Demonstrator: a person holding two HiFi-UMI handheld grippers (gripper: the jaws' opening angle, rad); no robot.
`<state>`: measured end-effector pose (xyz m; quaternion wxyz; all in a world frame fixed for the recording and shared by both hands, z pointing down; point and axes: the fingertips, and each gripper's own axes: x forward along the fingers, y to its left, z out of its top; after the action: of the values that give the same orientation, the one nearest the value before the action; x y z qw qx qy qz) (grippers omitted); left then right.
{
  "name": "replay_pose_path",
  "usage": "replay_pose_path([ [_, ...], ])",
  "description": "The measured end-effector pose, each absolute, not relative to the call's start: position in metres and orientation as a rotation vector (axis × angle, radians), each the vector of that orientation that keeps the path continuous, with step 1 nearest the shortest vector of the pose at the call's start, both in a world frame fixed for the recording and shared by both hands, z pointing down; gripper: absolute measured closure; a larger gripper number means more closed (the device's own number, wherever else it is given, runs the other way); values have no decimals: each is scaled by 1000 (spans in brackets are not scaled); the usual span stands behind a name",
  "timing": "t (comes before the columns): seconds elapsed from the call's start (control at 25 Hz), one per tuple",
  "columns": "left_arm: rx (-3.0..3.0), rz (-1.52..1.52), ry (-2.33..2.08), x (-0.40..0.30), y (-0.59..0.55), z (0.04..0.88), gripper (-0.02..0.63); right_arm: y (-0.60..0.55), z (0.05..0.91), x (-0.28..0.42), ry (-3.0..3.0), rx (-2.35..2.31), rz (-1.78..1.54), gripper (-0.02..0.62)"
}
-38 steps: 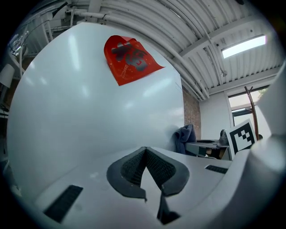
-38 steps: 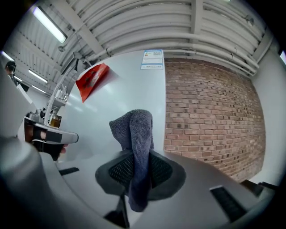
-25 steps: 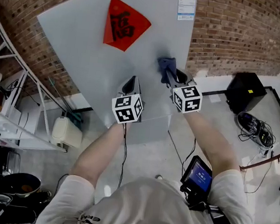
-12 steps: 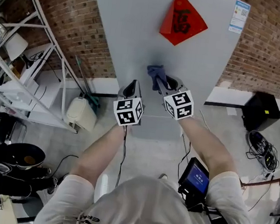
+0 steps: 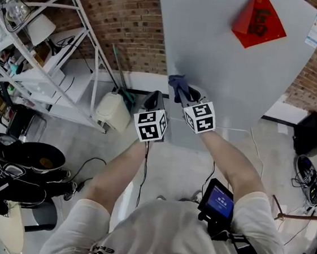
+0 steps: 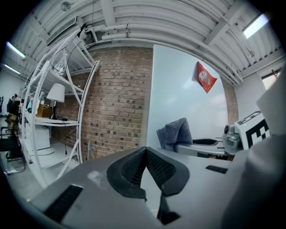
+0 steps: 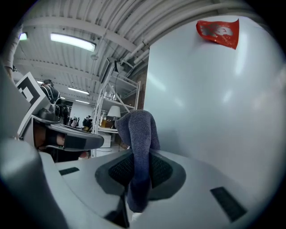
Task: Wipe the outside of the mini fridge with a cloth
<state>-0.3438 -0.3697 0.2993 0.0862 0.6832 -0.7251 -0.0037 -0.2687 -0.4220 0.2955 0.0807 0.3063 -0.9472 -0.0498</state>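
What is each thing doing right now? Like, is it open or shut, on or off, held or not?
left gripper: jaws shut, nothing between them.
right gripper: jaws shut on the cloth.
cloth: bunched up, pinched, sticking out past the jaws, close to the fridge.
fridge: upright, looks closed.
red paper sign: stuck flat on the fridge.
small screen: lit up, at the person's waist.

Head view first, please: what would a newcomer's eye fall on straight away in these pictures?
The red diamond-shaped decoration high on the pale grey fridge stands out first. Next comes the blue-grey cloth pinched in the right gripper, held up close to the fridge, while the left gripper beside it is shut and empty. A white metal shelf unit stands at left against the brick wall.
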Motion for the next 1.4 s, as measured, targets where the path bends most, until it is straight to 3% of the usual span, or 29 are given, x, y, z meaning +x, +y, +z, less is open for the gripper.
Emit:
replay_pose_path([
  [0.24, 1972, 18, -2166, -372, -371, 321, 603, -446, 327, -279, -2762, 1023, -130, 532],
  [0.56, 2002, 48, -2125, -357, -387, 332, 603, -457, 331, -269, -2735, 1060, -168, 532],
  [1.4, 2213, 95, -1863, -178, -445, 347, 603, -485, 335, -84, -2656, 1283, -147, 532],
])
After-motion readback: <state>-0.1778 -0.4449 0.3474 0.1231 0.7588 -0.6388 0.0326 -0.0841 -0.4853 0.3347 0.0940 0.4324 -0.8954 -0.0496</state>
